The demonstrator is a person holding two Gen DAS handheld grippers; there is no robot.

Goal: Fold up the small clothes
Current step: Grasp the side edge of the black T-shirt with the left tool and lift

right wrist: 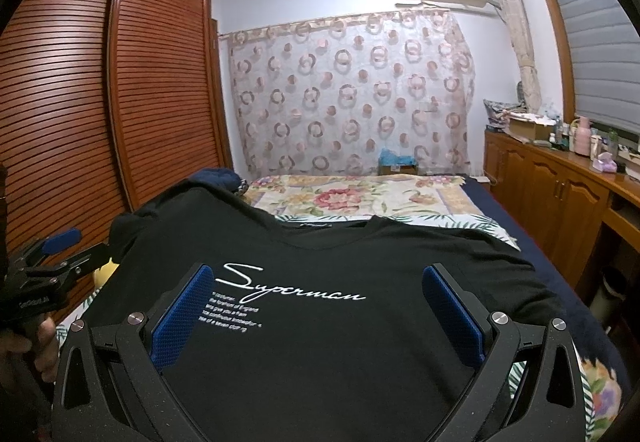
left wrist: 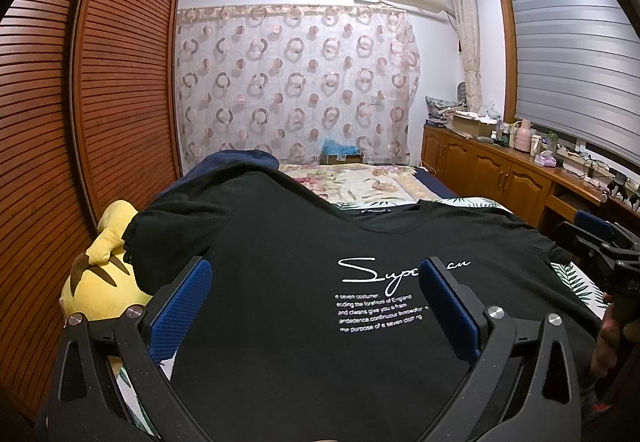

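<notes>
A black T-shirt (left wrist: pixel 288 242) with white "Superman" script lies spread front-up on the bed, collar pointing away from me; it shows again in the right wrist view as the T-shirt (right wrist: pixel 340 254). My left gripper (left wrist: pixel 316 274) hovers open over the shirt's lower left part, nothing between its blue pads. My right gripper (right wrist: pixel 320 278) is open too, over the lower middle of the shirt, its pads either side of the print. The right gripper (left wrist: pixel 600 242) appears at the right edge of the left wrist view, and the left gripper (right wrist: pixel 52 254) at the left edge of the right wrist view, each held by a hand.
A yellow plush toy (left wrist: pixel 100 274) lies at the shirt's left sleeve beside the brown louvred wardrobe (left wrist: pixel 100 102). A floral bedspread (right wrist: pixel 360 198) covers the far bed. A dark blue cloth (left wrist: pixel 236 162) sits at the far left. A wooden cabinet (right wrist: pixel 560 186) with clutter runs along the right.
</notes>
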